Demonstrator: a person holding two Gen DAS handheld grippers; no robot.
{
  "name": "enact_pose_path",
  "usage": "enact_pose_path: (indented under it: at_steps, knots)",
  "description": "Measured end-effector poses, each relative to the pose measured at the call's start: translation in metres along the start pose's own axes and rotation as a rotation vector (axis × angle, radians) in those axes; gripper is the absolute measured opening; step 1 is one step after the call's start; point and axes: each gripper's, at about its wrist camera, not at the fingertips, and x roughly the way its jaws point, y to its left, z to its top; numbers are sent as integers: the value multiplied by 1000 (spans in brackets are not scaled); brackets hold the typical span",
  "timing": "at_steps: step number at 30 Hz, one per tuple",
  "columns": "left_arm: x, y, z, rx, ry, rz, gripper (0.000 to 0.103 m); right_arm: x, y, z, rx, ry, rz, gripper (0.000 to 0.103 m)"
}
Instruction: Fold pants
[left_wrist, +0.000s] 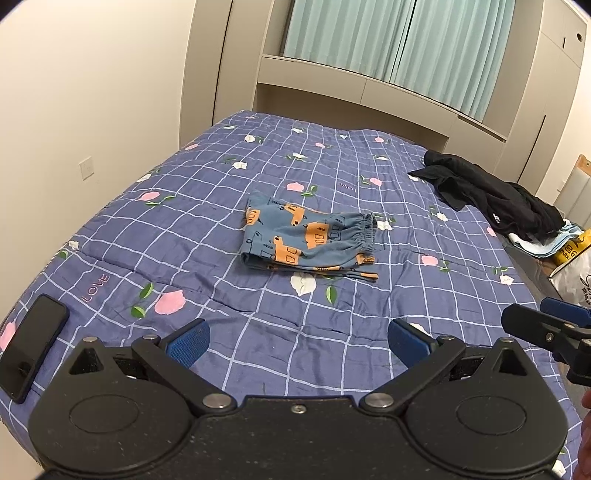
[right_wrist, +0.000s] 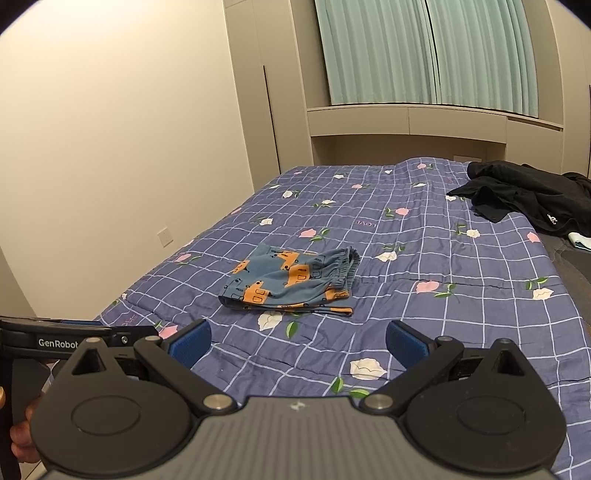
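We see both grippers held level above the near end of the bed, pointing fwd along the quilt (left_wrist: 258, 184), well short of the pants.

Left gripper (left_wrist: 298, 341): fingers spread wide, blue pads (left_wrist: 186, 341) far apart, nothing between them, no contact w/ fabric. Right gripper (right_wrist: 298, 341): same pose, spread wide, holding nothing, hovering over quilt. In the left wrist view the right gripper's tip shows at the right edge; in the right wrist view the left gripper's body, marked GenRobot, shows at lower left, so the two sit side by side, apart.

Pants (left_wrist: 308, 238): blue w/ orange print, lying folded in a compact bundle mid-bed, elastic waistband to the right, one cuff/edge sticking out at the near-right bottom. Untouched by either gripper.

Black garment (left_wrist: 491, 192) heaped at far right of the bed, partly cut off in the right wrist view. Phone (left_wrist: 35, 345) lies face-up at the near-left corner of the quilt.

Hard to tell: how many layers in the bundle; items beyond the right bed edge (light cloth, a bag) are partly hidden. Hands mostly out of frame, only a sliver of skin at the edges.
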Motion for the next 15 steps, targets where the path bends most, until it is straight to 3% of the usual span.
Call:
enact_pose_path:
  at_steps: [15]
  knots:
    - [1, 0, 0, -1, -1, 3, 102, 2, 1, 0, 3, 0, 1, 103]
